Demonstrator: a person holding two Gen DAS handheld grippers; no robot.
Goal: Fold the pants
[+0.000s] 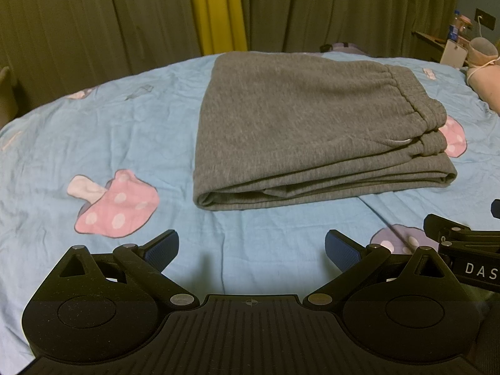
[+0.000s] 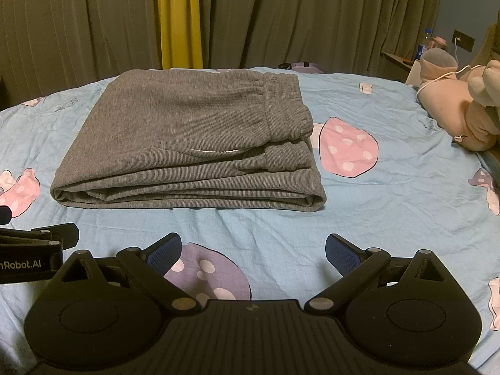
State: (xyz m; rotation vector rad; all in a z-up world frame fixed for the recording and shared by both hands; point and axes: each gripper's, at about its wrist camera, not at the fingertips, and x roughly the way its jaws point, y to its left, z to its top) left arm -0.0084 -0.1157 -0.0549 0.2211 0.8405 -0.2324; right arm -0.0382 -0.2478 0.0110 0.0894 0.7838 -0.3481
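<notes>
Grey sweatpants point(image 1: 297, 131) lie folded into a compact stack on the blue bedsheet point(image 1: 62, 131), with the elastic waistband on top at the right. They also show in the right wrist view point(image 2: 187, 143). My left gripper point(image 1: 251, 247) is open and empty, held back from the near edge of the stack. My right gripper point(image 2: 253, 250) is open and empty, also short of the stack. Each gripper's body shows at the edge of the other's view.
The bedsheet point(image 2: 390, 187) has pink and purple mushroom prints. A pink plush toy point(image 2: 462, 106) with a white cable lies at the far right. A bedside shelf with bottles point(image 2: 425, 47) stands behind it. Olive and yellow curtains point(image 2: 178, 15) hang behind the bed.
</notes>
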